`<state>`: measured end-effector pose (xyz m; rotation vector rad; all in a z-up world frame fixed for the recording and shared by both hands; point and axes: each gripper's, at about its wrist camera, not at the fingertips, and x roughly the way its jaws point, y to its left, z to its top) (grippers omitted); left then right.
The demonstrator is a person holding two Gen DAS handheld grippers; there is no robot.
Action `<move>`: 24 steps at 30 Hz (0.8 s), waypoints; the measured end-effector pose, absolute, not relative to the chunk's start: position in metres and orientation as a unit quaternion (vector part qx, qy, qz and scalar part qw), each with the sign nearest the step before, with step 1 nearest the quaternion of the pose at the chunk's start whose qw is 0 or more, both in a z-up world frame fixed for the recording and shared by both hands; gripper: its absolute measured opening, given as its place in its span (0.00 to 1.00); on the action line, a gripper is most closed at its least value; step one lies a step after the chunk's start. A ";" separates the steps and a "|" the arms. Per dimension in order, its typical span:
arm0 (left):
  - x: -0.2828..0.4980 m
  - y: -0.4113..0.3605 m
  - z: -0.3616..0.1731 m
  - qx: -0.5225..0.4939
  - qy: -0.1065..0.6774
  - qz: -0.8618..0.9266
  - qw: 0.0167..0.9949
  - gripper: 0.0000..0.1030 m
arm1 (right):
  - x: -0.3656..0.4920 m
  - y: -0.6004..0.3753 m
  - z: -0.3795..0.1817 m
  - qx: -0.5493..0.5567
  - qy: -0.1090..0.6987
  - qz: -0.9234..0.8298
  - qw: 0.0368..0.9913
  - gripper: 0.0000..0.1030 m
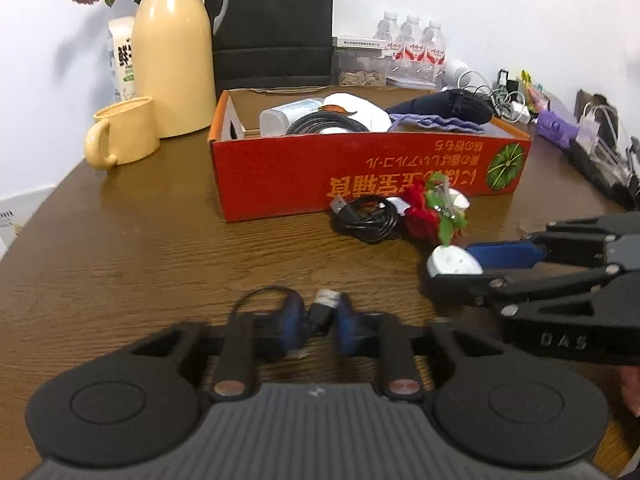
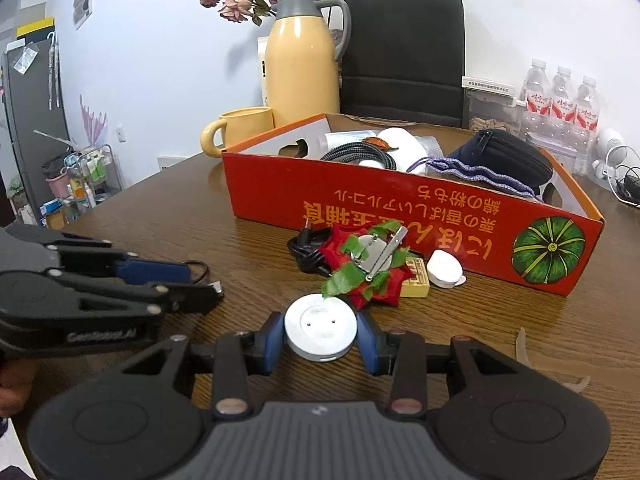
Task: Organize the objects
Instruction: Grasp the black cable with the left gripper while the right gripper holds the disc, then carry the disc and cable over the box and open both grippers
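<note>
In the left wrist view my left gripper (image 1: pixel 320 320) is shut on a black USB plug (image 1: pixel 324 307) just above the wooden table (image 1: pixel 160 248); its thin cable (image 1: pixel 256 294) loops out to the left. In the right wrist view my right gripper (image 2: pixel 320 332) is shut on a white round charger puck (image 2: pixel 320 328), pads on its two sides. The red cardboard box (image 2: pixel 400 208) stands behind, holding a braided cable (image 2: pixel 360 156), a dark pouch (image 2: pixel 504 156) and a purple drawstring bag (image 2: pixel 472 176). The two grippers sit side by side in front of the box.
Before the box lie a coiled black cable (image 1: pixel 366 218), a red flower brooch (image 2: pixel 368 268), a small yellow block (image 2: pixel 416 286) and a white oval piece (image 2: pixel 444 268). A yellow thermos (image 1: pixel 172 52) and mug (image 1: pixel 124 132) stand back left, water bottles (image 2: pixel 560 100) back right.
</note>
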<state>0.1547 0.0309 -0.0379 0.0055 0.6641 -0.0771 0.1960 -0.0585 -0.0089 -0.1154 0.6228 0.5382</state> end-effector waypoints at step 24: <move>0.186 -0.002 0.053 -0.019 0.177 -0.052 0.983 0.14 | 0.221 -0.089 0.063 -0.030 0.184 0.262 0.947 0.37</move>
